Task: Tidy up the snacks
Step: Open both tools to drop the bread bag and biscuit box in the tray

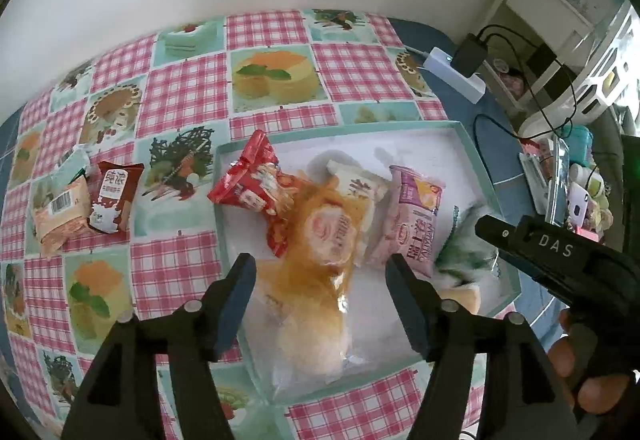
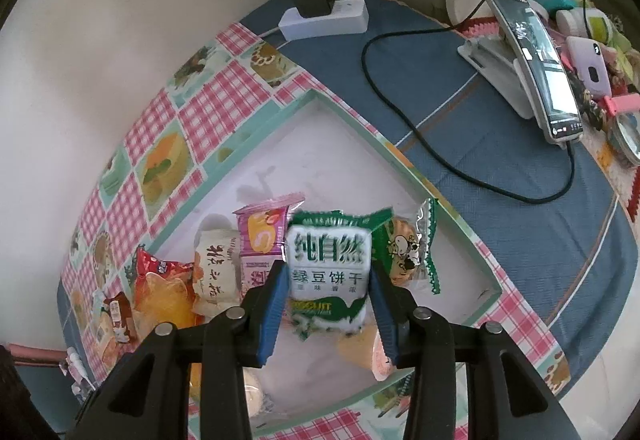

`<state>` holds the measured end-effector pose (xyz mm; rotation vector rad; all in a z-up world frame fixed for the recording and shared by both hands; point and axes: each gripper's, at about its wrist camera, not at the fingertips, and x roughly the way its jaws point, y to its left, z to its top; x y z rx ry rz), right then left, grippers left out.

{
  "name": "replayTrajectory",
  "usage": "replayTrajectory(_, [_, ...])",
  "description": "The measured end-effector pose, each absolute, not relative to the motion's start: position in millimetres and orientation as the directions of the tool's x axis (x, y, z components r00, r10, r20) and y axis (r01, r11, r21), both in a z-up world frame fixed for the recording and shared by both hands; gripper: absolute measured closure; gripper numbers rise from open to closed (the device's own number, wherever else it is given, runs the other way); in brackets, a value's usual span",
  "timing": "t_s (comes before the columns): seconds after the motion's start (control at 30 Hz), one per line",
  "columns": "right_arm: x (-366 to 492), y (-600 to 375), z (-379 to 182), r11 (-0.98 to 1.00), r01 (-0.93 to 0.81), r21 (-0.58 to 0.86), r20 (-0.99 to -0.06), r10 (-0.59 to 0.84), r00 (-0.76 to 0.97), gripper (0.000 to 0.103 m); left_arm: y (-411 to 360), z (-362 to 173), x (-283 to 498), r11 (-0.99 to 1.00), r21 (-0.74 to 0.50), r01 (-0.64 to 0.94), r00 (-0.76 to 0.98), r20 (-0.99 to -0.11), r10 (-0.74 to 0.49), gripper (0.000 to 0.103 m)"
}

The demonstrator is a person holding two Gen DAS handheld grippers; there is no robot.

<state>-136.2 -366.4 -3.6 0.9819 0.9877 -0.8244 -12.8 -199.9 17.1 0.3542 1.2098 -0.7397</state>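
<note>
The green-and-white packet (image 2: 329, 272) reads "纯自然" in large characters, "绿豆饼干" below, then "BISCUIT" in yellow. The black right gripper (image 1: 486, 230) body carries "DAS" in pale letters. The pink packet (image 1: 412, 224) shows "瑞士卷". Other wrappers' print is too blurred to read.

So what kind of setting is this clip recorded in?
Most likely a home, at a table against a plain wall. A cake-print plastic tablecloth covers it, a power strip with a charger sits on it, and a phone on a stand props beside toys and clutter.
</note>
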Motion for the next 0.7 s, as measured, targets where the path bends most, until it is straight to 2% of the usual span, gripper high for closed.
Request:
replayTrajectory(0.07, [-135,-365,-3,0.346,0.897,0.276,-0.935,-0.120,0.334,0.059,-195,17,-7,0.739,-0.120,0.663,0.176,-0.935,-0.310,0.034])
replayTrajectory(0.13, [-134,-363,-4,0.348,0.900,0.262,-0.940,-0.119,0.320,0.048,-188,14,2,0.770,-0.105,0.630,0.192,-0.939,-0.285,0.030])
replayTrajectory(0.17, [-134,-362,-6,0.346,0.906,0.245,-0.946,-0.121,0.302,0.036,-185,12,6,0.782,-0.098,0.615,0.196,-0.942,-0.273,0.027])
replayTrajectory(0.2, [-133,-362,-7,0.346,0.909,0.231,-0.950,-0.123,0.288,0.030,-178,9,14,0.811,-0.081,0.579,0.205,-0.949,-0.241,0.019])
replayTrajectory(0.23, [-132,-361,-8,0.345,0.912,0.220,-0.953,-0.125,0.277,0.029,-171,5,21,0.835,-0.065,0.547,0.212,-0.953,-0.214,0.015])
replayTrajectory(0.4, [-122,-350,-12,0.395,0.904,0.162,-0.961,-0.146,0.236,0.002,-134,-11,54,0.915,0.049,0.399,0.262,-0.963,-0.062,0.009])
replayTrajectory(0.7, [-77,-302,-2,0.569,0.815,0.115,-0.952,-0.172,0.255,0.000,-71,-7,94,0.953,0.124,0.277,0.312,-0.950,0.033,0.008])
